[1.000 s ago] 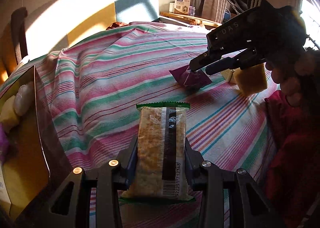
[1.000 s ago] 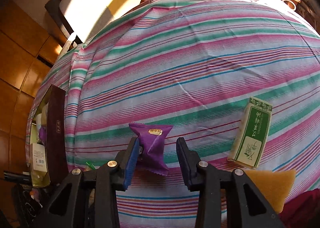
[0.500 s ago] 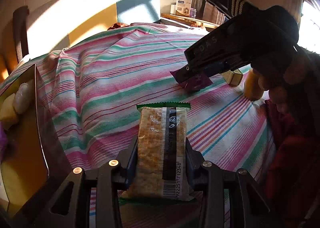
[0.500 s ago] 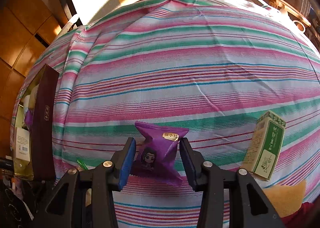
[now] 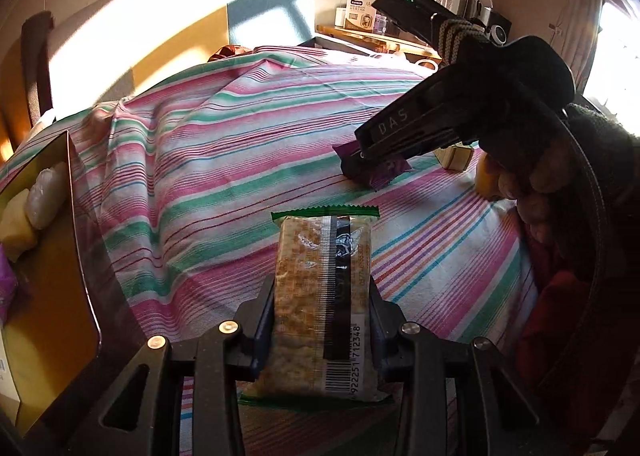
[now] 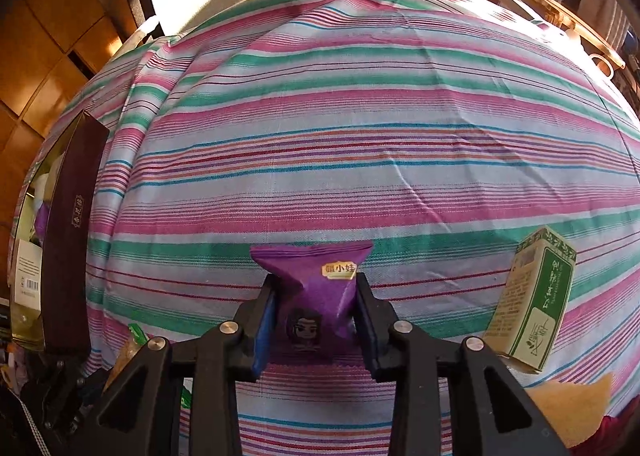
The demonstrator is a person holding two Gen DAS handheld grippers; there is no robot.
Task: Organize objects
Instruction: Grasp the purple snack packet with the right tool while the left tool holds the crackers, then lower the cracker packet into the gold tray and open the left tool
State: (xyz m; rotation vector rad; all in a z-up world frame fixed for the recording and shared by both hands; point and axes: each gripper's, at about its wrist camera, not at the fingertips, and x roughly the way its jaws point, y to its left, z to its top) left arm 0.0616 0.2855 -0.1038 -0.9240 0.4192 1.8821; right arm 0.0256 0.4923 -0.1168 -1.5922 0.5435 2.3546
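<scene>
Showing only rightward: green box (image 6: 534, 302) beside purple packet (image 6: 316, 288).

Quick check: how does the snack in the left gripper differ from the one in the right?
The cracker pack is long, clear-wrapped with green ends; the purple packet is short, opaque and pinched at its waist. The cracker pack juts well past the left gripper; the purple packet barely clears the right gripper. Both are clamped.

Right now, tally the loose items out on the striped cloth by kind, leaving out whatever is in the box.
Cracker pack, in the left fingers: 1
Purple snack packet, in the right fingers: 1
Green carton: 1
Yellow sponge: 1
Total: 4
</scene>
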